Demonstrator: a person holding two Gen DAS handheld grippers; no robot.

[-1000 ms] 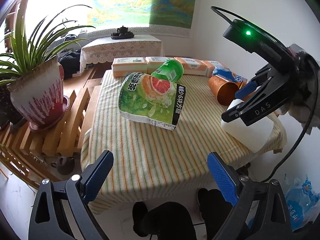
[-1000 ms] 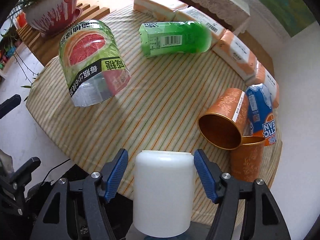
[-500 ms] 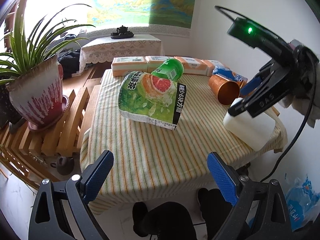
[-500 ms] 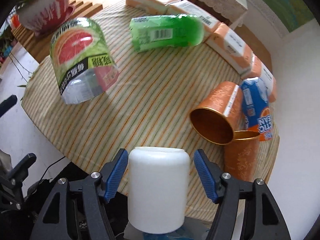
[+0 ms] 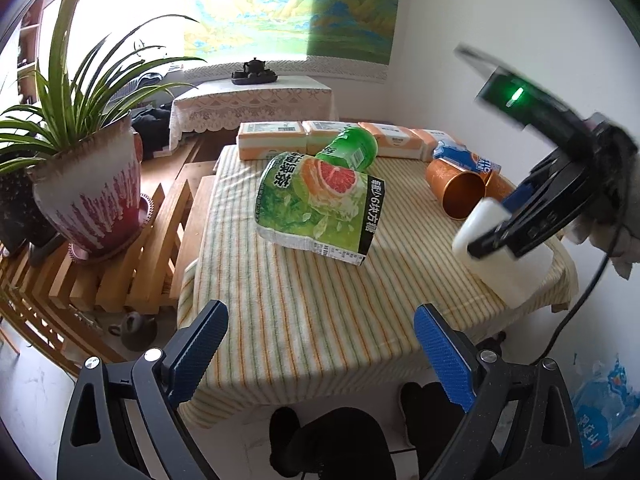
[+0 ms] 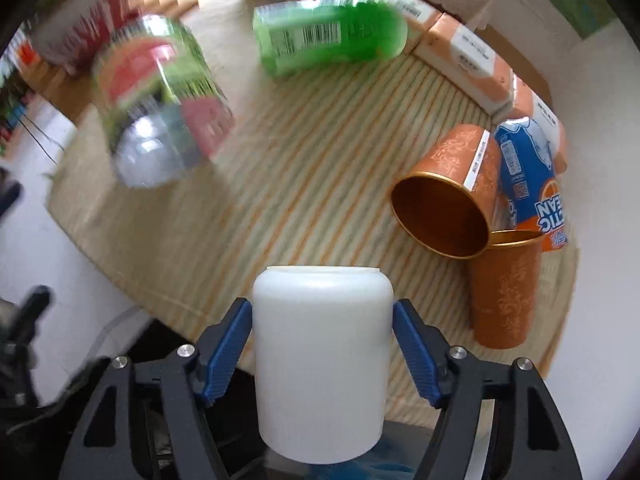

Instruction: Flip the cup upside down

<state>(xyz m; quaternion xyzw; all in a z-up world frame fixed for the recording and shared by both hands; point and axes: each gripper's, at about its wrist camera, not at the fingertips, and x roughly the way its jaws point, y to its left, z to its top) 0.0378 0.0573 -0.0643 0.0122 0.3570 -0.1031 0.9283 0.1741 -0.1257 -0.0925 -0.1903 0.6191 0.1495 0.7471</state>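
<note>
My right gripper (image 6: 322,316) is shut on a white plastic cup (image 6: 320,364), its blue pads pressed on both sides. The cup's closed base points away from the camera. In the left wrist view the white cup (image 5: 504,260) hangs tilted in the right gripper (image 5: 494,226) above the striped table's right front corner, base toward the table middle. My left gripper (image 5: 320,344) is open and empty, held off the table's front edge.
On the striped tablecloth (image 5: 288,300) lie a grapefruit-print green bag (image 5: 320,208), a green bottle (image 5: 352,152), two orange cups (image 6: 452,200) and a blue packet (image 6: 528,180). Tissue packs (image 5: 272,140) line the far edge. A potted plant (image 5: 88,184) stands left on a wooden rack.
The right gripper has lifted and turned with the white cup, moving toward the table's right corner; the right wrist view is motion-blurred. The left gripper has stayed still and open.
</note>
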